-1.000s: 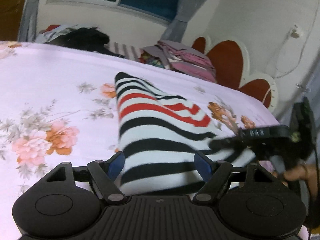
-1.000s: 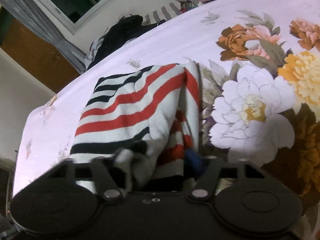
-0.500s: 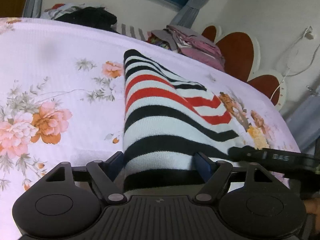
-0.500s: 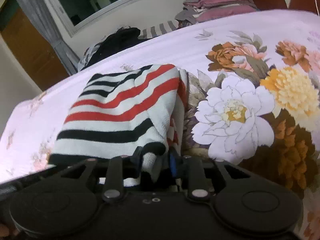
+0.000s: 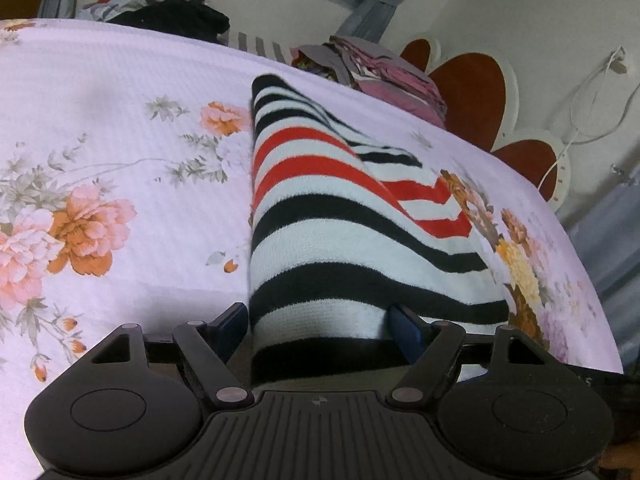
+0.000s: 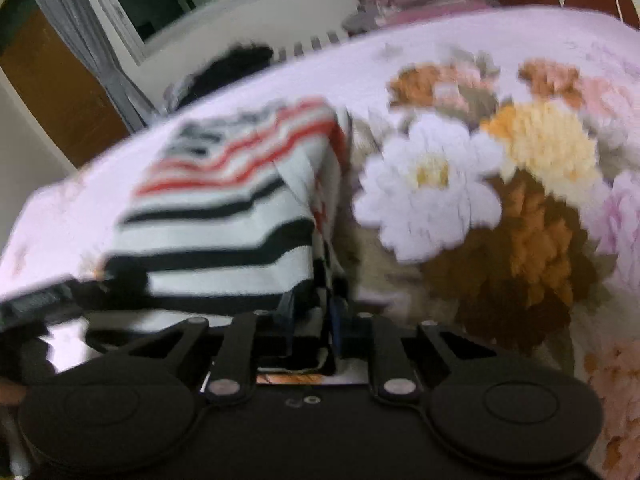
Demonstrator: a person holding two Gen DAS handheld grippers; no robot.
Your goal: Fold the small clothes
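Sweater is running lengthwise away from both grippers; L gripper is straddling its near hem wide, R gripper is closing narrow on its right edge.

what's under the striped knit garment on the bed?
The black, white and red striped knit garment lies on the pale floral bedsheet; sheet shows all around it. Whatever lies directly beneath is covered by the folded layers.

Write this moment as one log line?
step: folding striped sweater | left tongs: wide around hem | right tongs: closing on edge | surface: floral bedsheet
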